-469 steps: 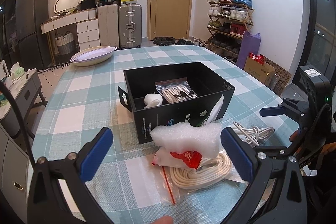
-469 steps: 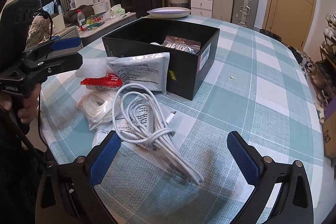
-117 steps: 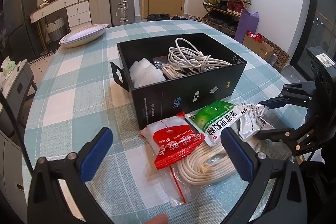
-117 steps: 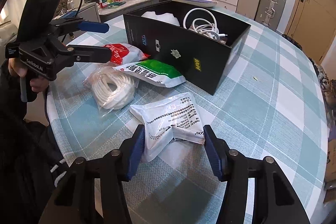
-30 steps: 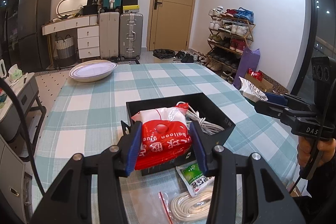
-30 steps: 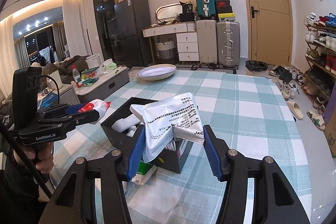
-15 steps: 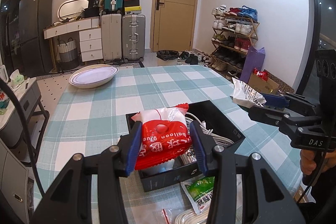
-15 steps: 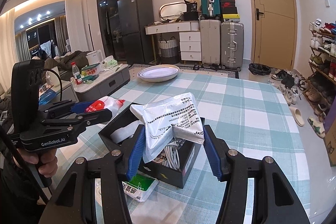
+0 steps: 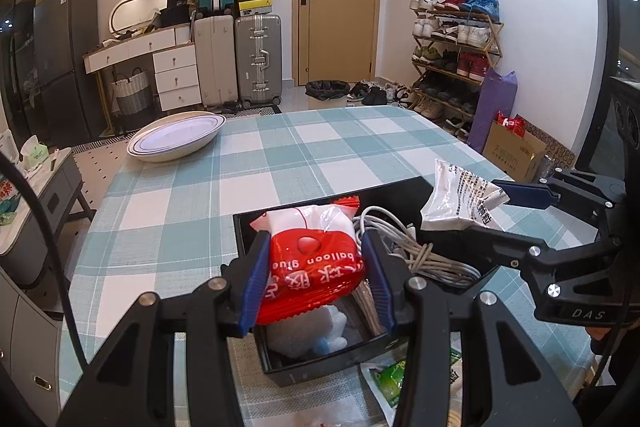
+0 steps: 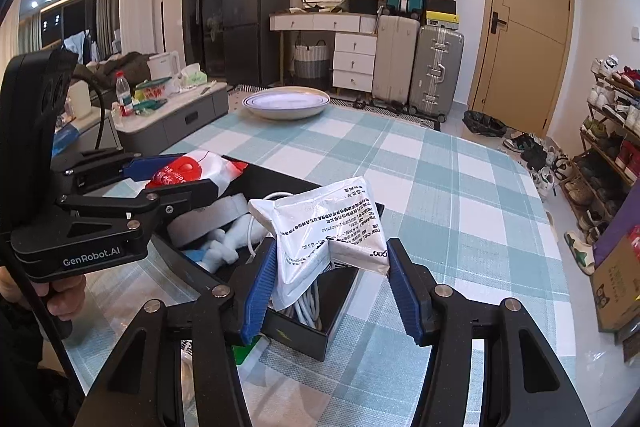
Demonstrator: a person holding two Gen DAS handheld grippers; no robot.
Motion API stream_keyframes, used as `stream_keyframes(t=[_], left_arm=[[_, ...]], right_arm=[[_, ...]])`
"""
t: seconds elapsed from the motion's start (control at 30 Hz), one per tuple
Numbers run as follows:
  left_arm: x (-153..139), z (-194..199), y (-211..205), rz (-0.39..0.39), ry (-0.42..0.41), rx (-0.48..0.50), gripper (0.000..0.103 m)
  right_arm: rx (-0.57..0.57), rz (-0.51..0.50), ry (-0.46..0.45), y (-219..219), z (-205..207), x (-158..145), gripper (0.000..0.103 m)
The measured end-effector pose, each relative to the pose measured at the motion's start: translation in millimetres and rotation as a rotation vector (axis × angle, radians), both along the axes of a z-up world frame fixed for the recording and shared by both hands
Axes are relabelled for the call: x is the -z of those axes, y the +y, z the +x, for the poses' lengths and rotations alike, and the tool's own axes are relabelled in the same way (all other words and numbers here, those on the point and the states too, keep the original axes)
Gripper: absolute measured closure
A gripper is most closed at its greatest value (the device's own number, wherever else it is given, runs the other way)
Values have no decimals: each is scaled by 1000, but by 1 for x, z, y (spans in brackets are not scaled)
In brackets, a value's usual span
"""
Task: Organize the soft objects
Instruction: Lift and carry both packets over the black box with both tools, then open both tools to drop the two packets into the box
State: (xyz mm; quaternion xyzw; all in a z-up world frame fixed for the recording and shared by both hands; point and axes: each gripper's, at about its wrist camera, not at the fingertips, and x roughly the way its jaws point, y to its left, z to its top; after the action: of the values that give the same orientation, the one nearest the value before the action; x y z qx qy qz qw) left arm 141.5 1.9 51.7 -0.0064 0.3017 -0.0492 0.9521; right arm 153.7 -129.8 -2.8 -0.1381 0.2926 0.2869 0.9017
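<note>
**Left wrist view: both packets lifted over the box**

Left wrist view shows the left gripper (image 9: 316,277) closed tight on the red-and-white plastic balloon-glue packet (image 9: 310,265), held above the open black rectangular storage box (image 9: 320,367). A few seconds ago this packet lay on the teal-checked tablecloth (image 9: 256,163) in front of the box; now it hangs over the white foam wrap (image 9: 304,331) inside.

The right gripper (image 10: 330,287) pinches the silvery-white printed plastic pouch (image 10: 324,223), also raised from the table, over the end of the box that holds the coiled white cable (image 9: 416,247).

Both items look ready to drop in. The green-and-white sachet (image 9: 394,381) is still outside, so the sorting is unfinished.
</note>
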Motion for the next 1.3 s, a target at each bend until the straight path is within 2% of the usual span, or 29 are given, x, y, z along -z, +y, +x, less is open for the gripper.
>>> stream_keyframes(t=[0.8,1.3], left_arm=[[18,25,1,40,56,8,58],[26,37,-2,61,81,19,58]], right_arm=[[-110,-158,36,37,24,25,48],[-152,-179,64,42,39,27,48]])
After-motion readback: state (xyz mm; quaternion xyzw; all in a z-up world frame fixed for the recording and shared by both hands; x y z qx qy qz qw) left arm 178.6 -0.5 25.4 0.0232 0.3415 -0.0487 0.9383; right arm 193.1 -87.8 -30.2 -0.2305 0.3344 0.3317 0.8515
